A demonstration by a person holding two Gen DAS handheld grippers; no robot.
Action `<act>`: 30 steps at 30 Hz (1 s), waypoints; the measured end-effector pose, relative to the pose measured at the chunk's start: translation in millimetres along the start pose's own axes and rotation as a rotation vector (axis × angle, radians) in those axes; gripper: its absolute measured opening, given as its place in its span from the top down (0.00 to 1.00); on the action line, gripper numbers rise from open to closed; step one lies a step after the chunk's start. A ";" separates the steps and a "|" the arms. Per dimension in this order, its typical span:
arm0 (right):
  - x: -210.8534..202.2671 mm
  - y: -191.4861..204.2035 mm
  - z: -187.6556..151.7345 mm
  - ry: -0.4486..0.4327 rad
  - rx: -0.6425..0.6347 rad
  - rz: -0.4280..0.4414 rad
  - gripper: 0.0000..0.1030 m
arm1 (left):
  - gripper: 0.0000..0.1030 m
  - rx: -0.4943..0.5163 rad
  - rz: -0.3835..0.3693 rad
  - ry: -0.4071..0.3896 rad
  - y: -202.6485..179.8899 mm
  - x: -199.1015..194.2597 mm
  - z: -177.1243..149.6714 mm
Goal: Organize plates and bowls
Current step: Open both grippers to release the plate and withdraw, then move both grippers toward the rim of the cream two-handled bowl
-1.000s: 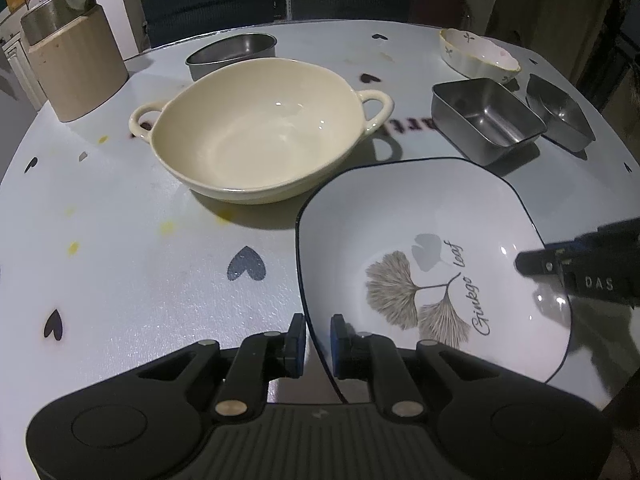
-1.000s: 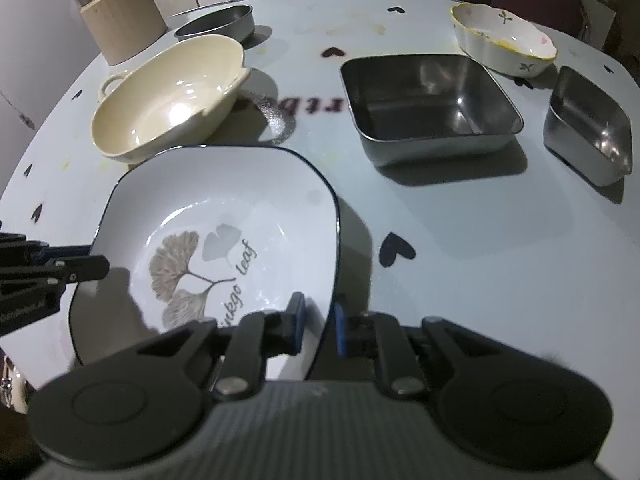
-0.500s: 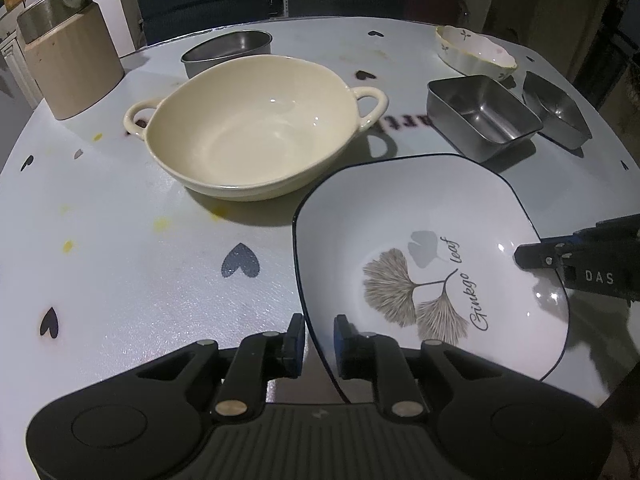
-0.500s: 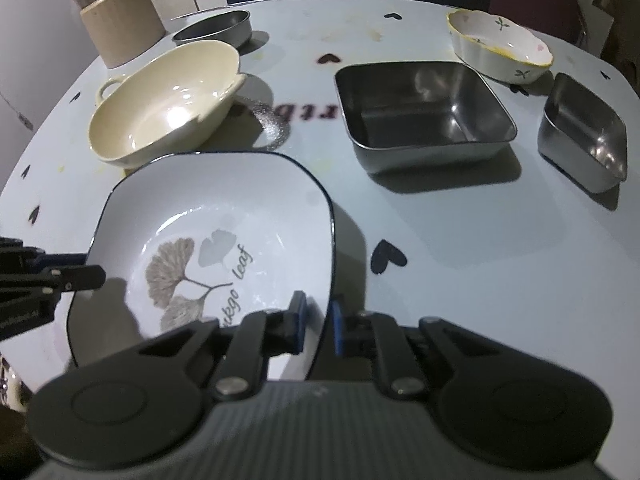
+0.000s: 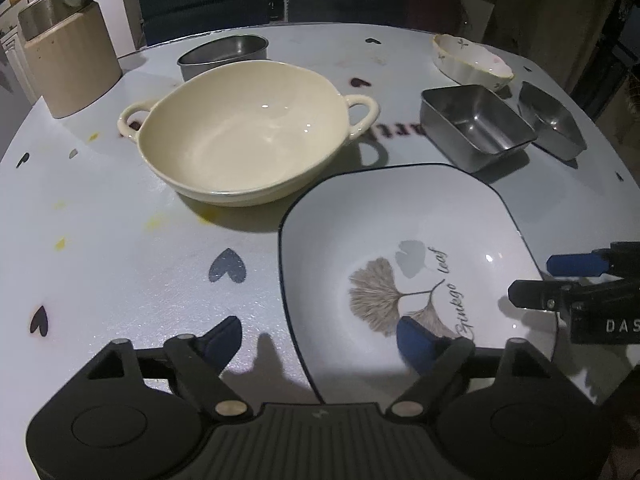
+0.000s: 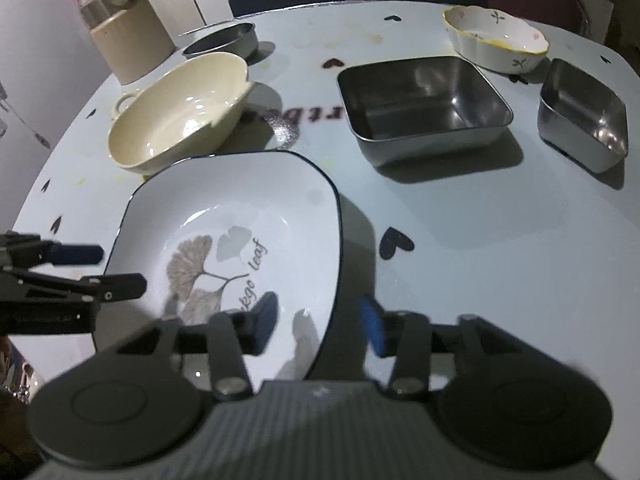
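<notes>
A white square plate (image 5: 400, 232) (image 6: 248, 208) with a dark rim and a ginkgo leaf print lies on the table near its front edge. My left gripper (image 5: 320, 334) straddles the plate's left rim, jaws opening, pads clear of it. On the opposite rim my right gripper (image 6: 320, 320) does the same, its jaws also opening and off the plate. Behind the plate stands a cream two-handled bowl (image 5: 244, 132) (image 6: 180, 112). Each gripper shows in the other's view at the frame edge.
Two square steel trays (image 6: 424, 108) (image 6: 584, 112) and a flowered white dish (image 6: 496, 44) stand at the right. A round steel tin (image 5: 224, 54) and a beige canister (image 5: 68, 56) are at the back left. Dark chairs line the table's far edge.
Both grippers were shut on opposite rims of the white plate; both have now opened and let it go. The plate rests on the table where it was.
</notes>
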State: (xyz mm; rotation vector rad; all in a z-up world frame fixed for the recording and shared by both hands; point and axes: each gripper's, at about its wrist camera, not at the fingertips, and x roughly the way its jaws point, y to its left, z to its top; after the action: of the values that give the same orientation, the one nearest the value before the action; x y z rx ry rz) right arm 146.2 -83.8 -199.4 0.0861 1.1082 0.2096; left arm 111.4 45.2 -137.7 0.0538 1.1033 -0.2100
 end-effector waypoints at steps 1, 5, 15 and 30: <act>-2.3 -1.0 -2.5 -0.012 -0.007 -0.002 0.29 | 0.10 -0.002 0.003 0.000 -0.1 -0.7 -0.4; -13.8 -6.5 -7.9 -0.066 -0.034 0.003 0.14 | 0.00 -0.008 0.013 -0.009 -0.8 -6.9 -0.6; -56.0 -11.1 9.3 -0.185 0.017 0.052 0.00 | 0.00 -0.060 0.009 -0.136 5.3 -52.3 15.5; -72.1 -0.1 77.7 -0.346 0.102 0.166 0.00 | 0.00 -0.231 0.116 -0.350 52.2 -74.7 69.5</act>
State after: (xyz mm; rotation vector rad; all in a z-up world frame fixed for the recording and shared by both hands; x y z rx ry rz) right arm 184.8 -96.3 -101.5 0.2957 0.7661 0.2753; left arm 150.4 96.6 -43.0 -0.1217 0.7668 0.0143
